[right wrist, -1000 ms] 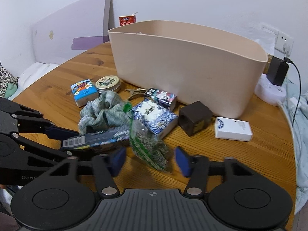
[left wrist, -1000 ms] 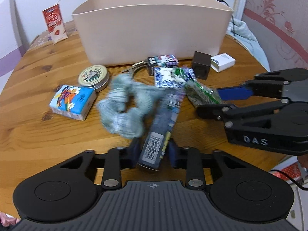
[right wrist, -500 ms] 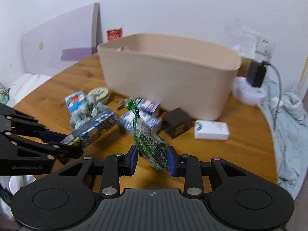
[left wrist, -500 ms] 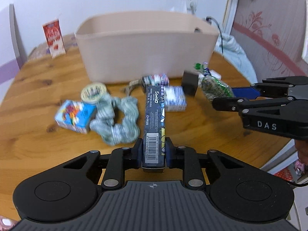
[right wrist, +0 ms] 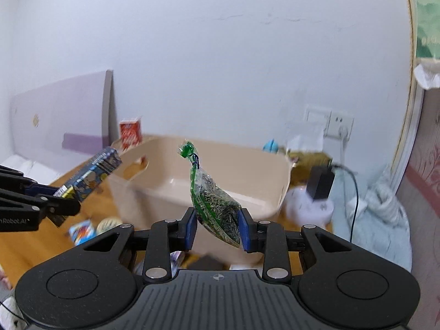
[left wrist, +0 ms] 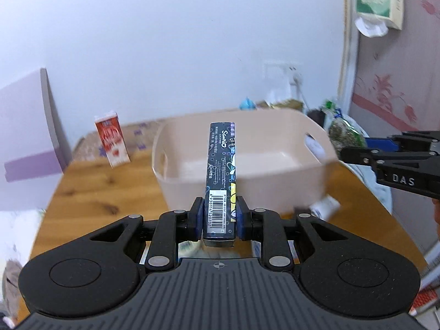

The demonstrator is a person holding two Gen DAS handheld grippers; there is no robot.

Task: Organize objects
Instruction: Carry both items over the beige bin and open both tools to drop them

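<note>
My left gripper is shut on a long dark box with a barcode and holds it in the air, pointing at the beige bin. The box also shows in the right wrist view. My right gripper is shut on a green-topped plastic bag of dried leaves, raised in front of the bin. That bag and the right gripper show beside the bin's right end. The bin's inside looks empty.
A red and white carton stands on the wooden table left of the bin. Small boxes and a round tin lie on the table below. A black charger sits plugged into a white power strip at the right.
Both grippers have lifted their loads off the table to the height of the bin's rim. The right gripper closed on the bag about a second ago.
</note>
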